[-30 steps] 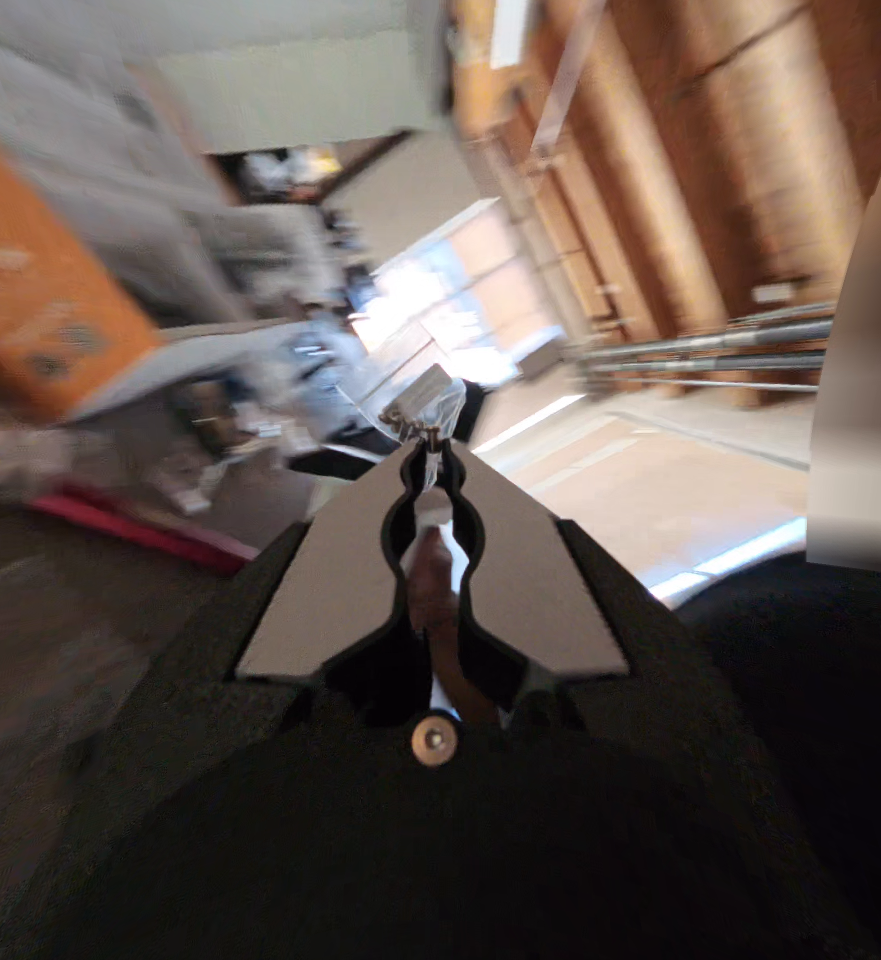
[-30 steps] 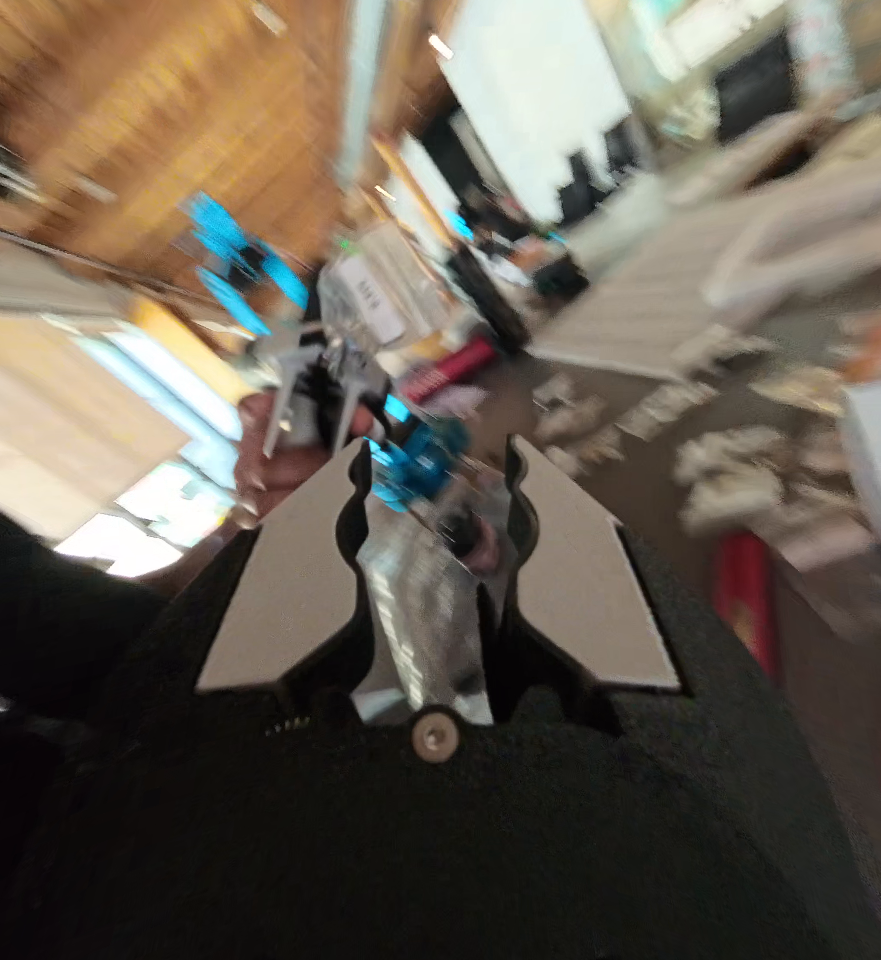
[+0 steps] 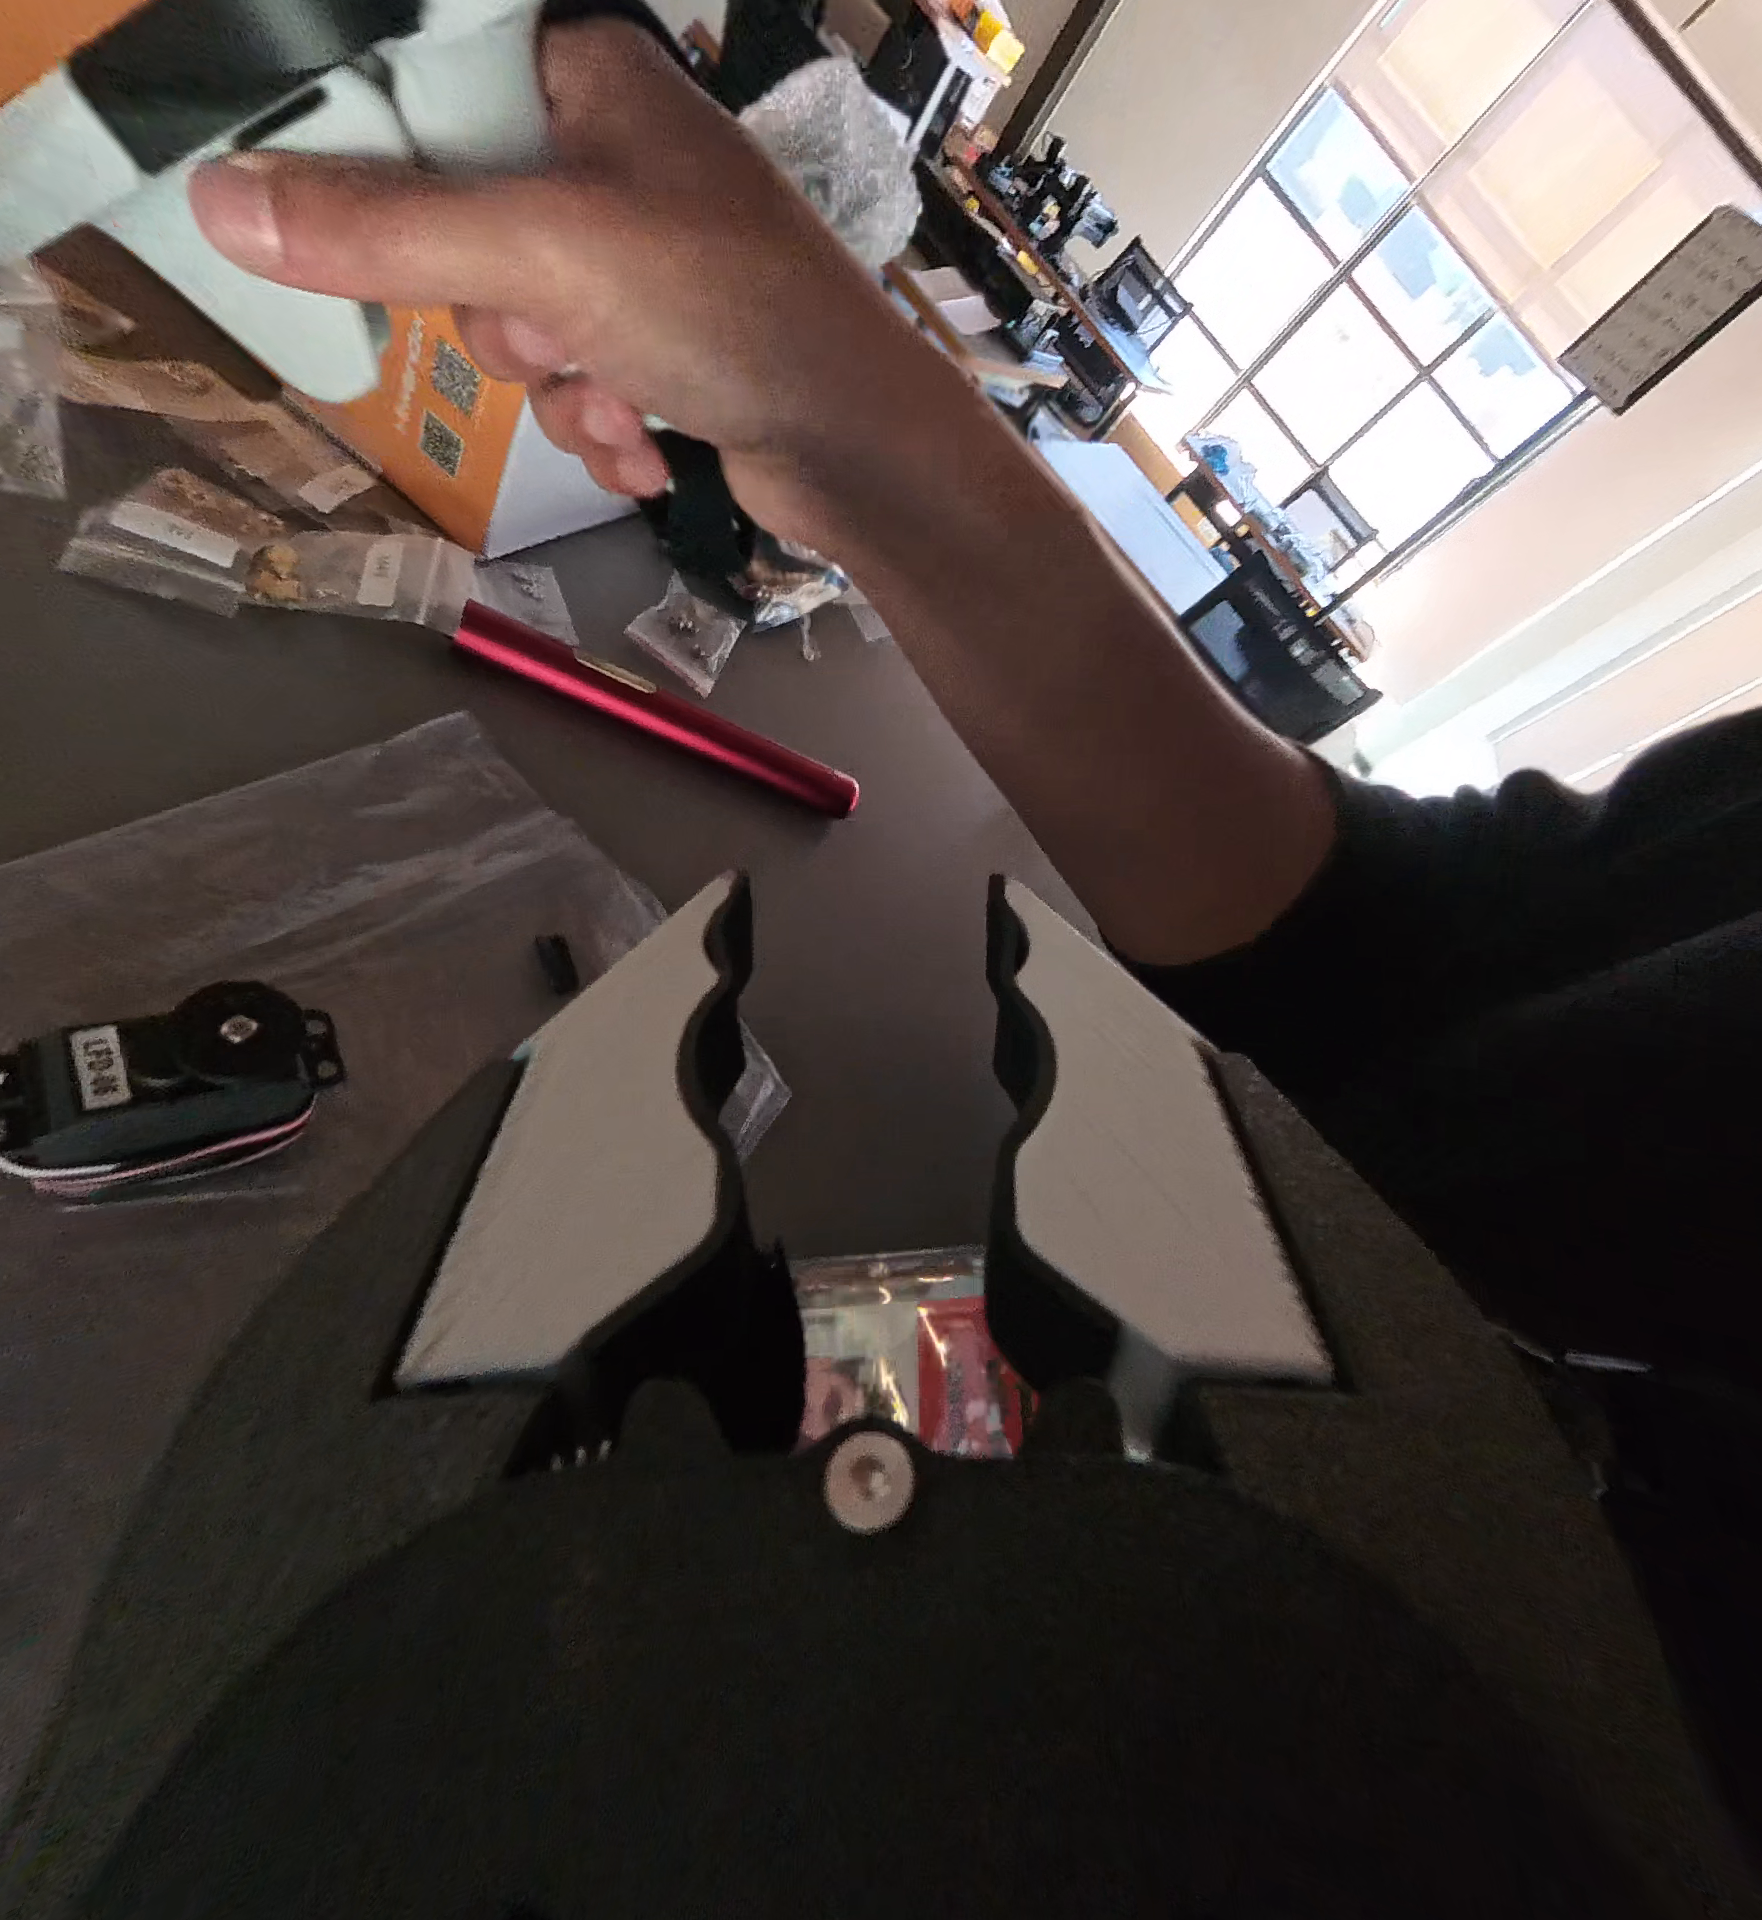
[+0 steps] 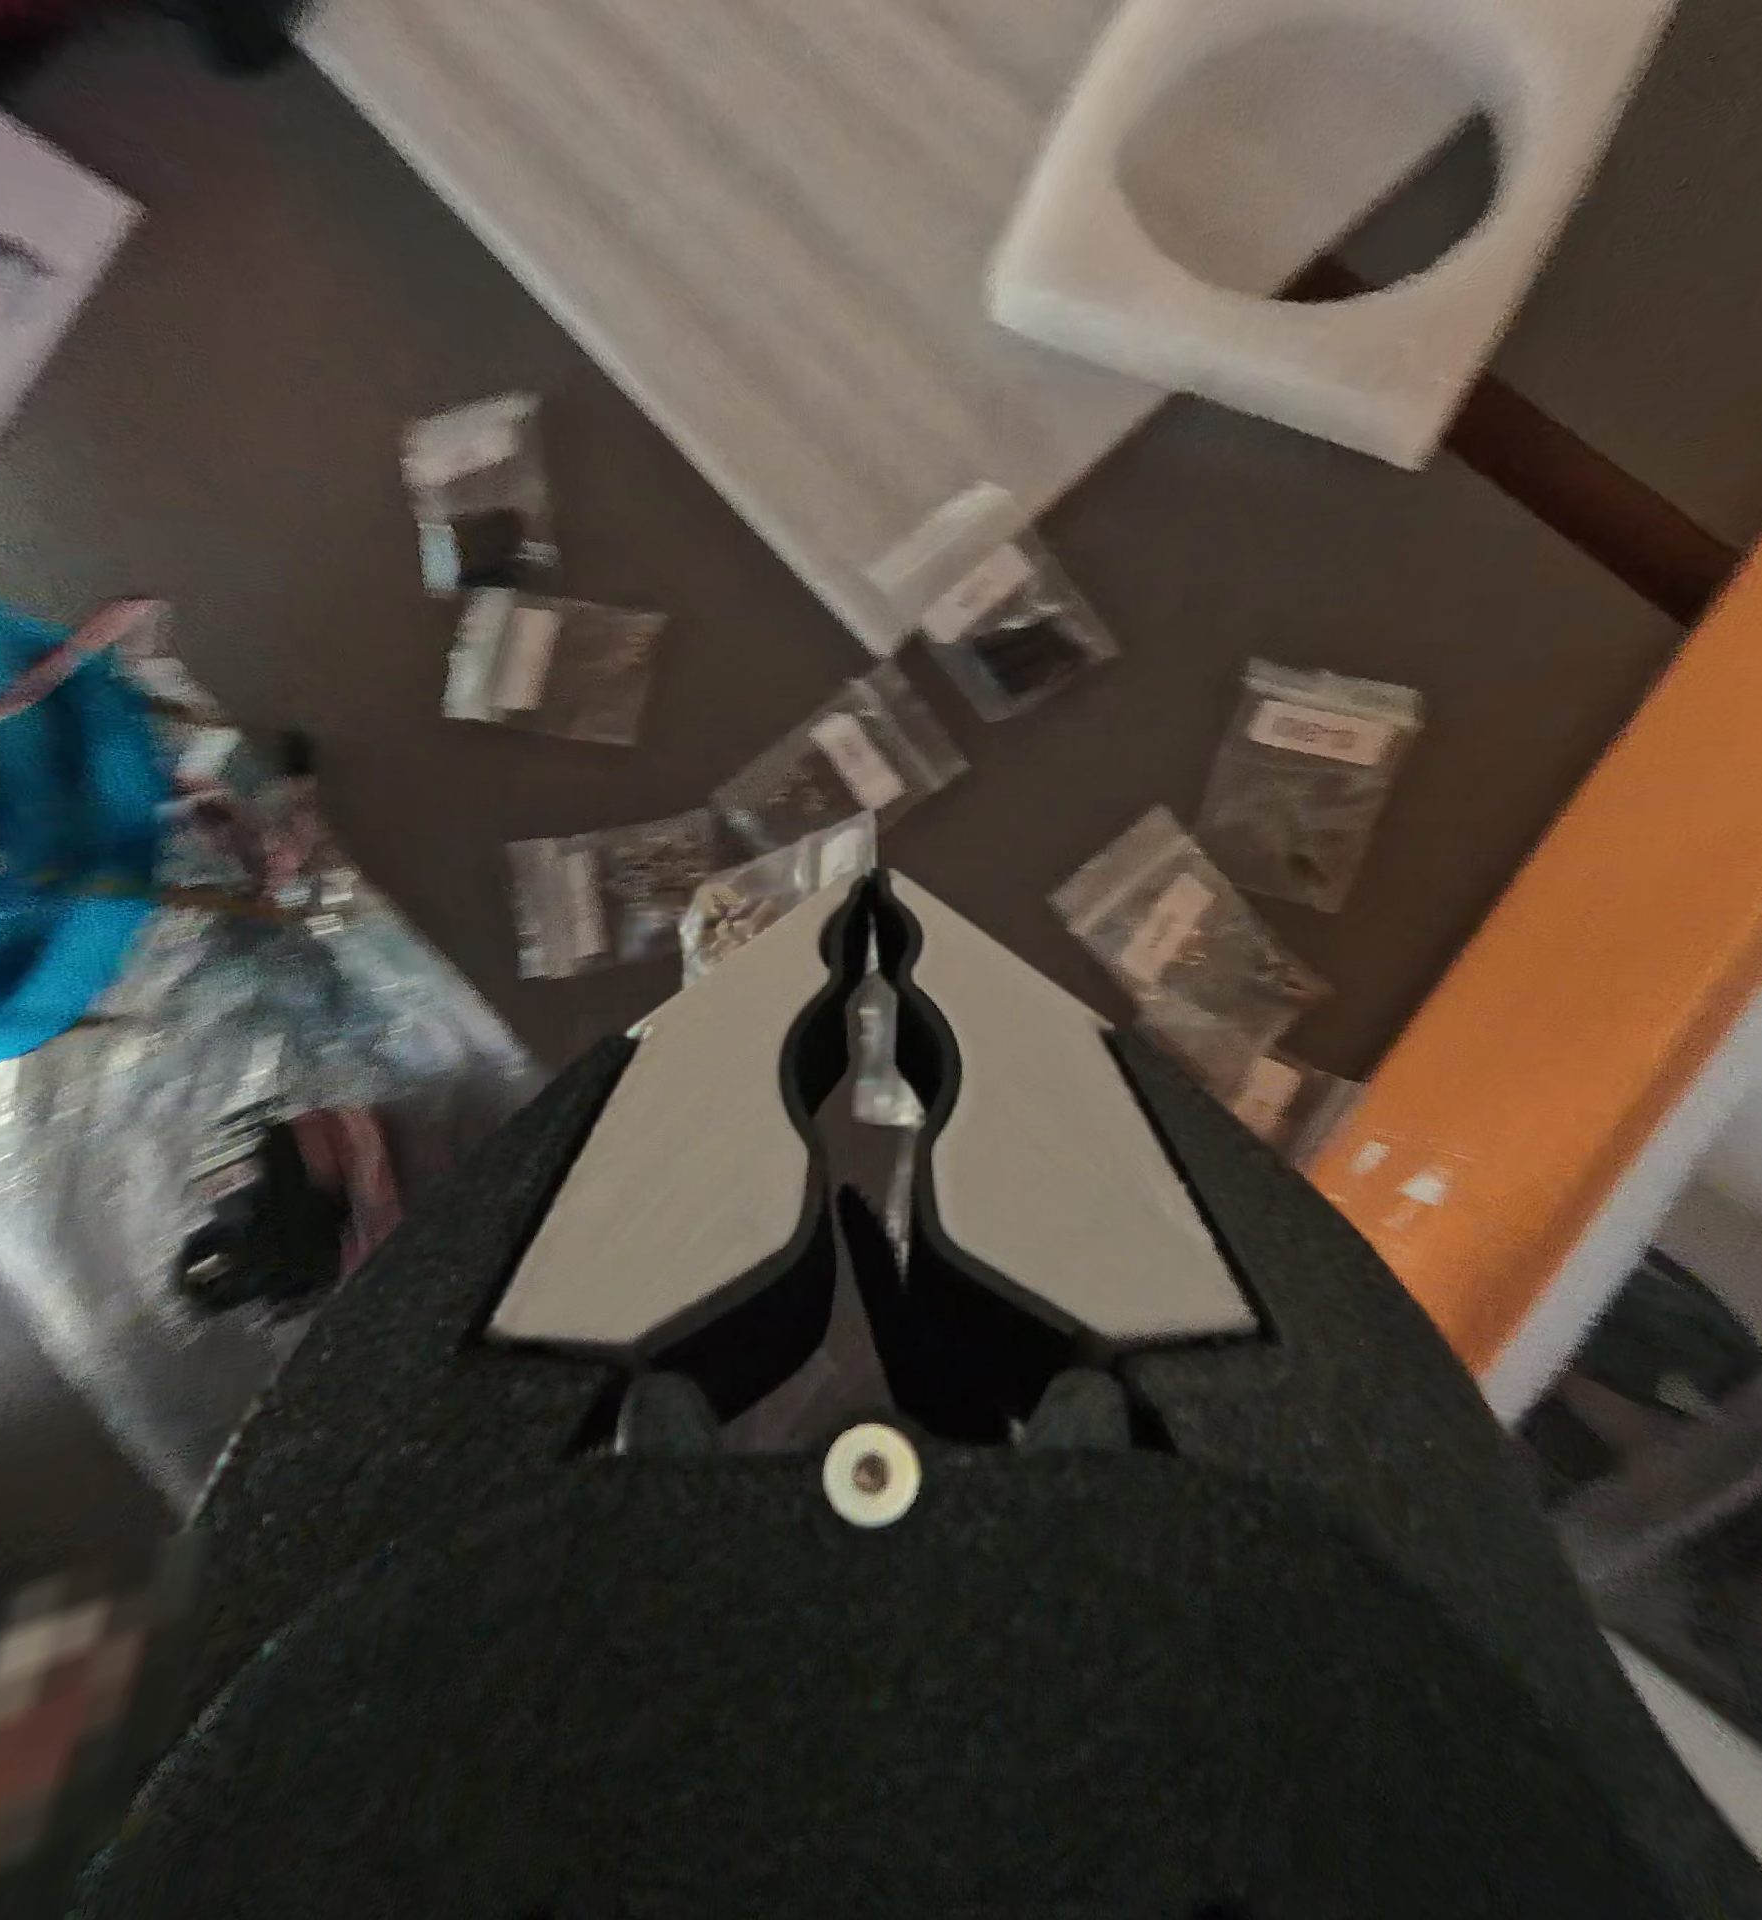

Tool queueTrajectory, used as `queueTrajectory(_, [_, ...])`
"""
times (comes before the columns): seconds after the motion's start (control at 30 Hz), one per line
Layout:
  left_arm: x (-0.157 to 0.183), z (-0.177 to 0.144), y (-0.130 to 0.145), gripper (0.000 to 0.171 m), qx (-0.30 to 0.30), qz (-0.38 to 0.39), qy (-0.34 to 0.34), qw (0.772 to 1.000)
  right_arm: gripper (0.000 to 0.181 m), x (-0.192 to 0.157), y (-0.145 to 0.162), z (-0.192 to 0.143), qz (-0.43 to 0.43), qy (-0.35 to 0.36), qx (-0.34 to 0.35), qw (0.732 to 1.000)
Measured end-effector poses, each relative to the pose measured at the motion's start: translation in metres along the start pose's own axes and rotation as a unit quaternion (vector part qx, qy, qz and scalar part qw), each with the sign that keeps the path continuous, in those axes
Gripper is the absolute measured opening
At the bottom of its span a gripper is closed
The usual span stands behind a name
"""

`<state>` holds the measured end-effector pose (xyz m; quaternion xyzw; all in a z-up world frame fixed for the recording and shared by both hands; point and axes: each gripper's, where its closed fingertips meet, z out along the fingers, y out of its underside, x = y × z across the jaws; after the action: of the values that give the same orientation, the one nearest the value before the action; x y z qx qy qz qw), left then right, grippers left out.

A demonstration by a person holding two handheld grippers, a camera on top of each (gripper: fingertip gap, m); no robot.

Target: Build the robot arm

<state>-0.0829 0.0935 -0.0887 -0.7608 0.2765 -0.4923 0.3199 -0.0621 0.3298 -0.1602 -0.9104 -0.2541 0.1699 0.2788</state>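
Clear plastic bag (image 4: 882,1049) sits pinched between my right gripper (image 4: 872,883) jaws, pressed together above more small bags (image 4: 1308,784) on the dark tabletop (image 4: 264,416). My left gripper (image 3: 866,904) jaws are spread, empty, near a black servo (image 3: 144,1081) and red tube (image 3: 653,707).

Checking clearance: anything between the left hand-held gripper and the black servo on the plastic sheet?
Only a small black part lies on the sheet between the open left hand-held gripper and the servo. The person's hand is higher, off that line.
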Motion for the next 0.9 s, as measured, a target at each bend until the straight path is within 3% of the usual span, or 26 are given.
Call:
queueTrajectory(0.1, [0.001,-0.006,0.006,0.045,0.001,0.009,-0.012,1.000,0.003,0.029,0.012,0.011,-0.009,0.078,-0.046,0.996])
queueTrajectory(0.17, [-0.001,-0.012,0.009,0.045,0.000,0.010,-0.018,1.000,0.031,0.033,0.010,0.012,-0.018,0.099,-0.049,0.994])
queueTrajectory(0.27, [-0.009,-0.023,0.015,0.045,-0.005,0.022,-0.041,0.999,0.034,0.002,-0.011,0.019,-0.042,0.029,0.004,0.999])
queueTrajectory(0.33, [-0.012,-0.030,0.018,0.045,-0.010,0.028,-0.050,0.998,0.039,-0.020,-0.007,0.038,-0.046,-0.046,-0.017,0.998])
queueTrajectory(0.43, [-0.011,-0.040,0.019,0.045,-0.004,0.030,-0.053,0.998,0.059,-0.014,0.011,0.068,-0.064,-0.036,-0.081,0.994])
queueTrajectory(0.57, [-0.010,-0.049,0.024,0.044,-0.011,0.037,-0.056,0.998,0.055,-0.010,0.016,0.072,-0.118,0.019,-0.070,0.990])
queueTrajectory(0.7, [-0.010,-0.056,0.030,0.044,-0.018,0.042,-0.053,0.998,0.007,-0.026,0.026,0.065,-0.139,0.001,-0.049,0.989])
queueTrajectory(0.8, [-0.010,-0.059,0.030,0.044,-0.021,0.044,-0.046,0.998,0.003,-0.026,0.033,0.056,-0.164,0.024,-0.039,0.985])
queueTrajectory(0.9, [-0.014,-0.063,0.028,0.044,-0.022,0.048,-0.054,0.997,0.003,-0.044,0.039,0.022,-0.175,0.018,-0.002,0.984])
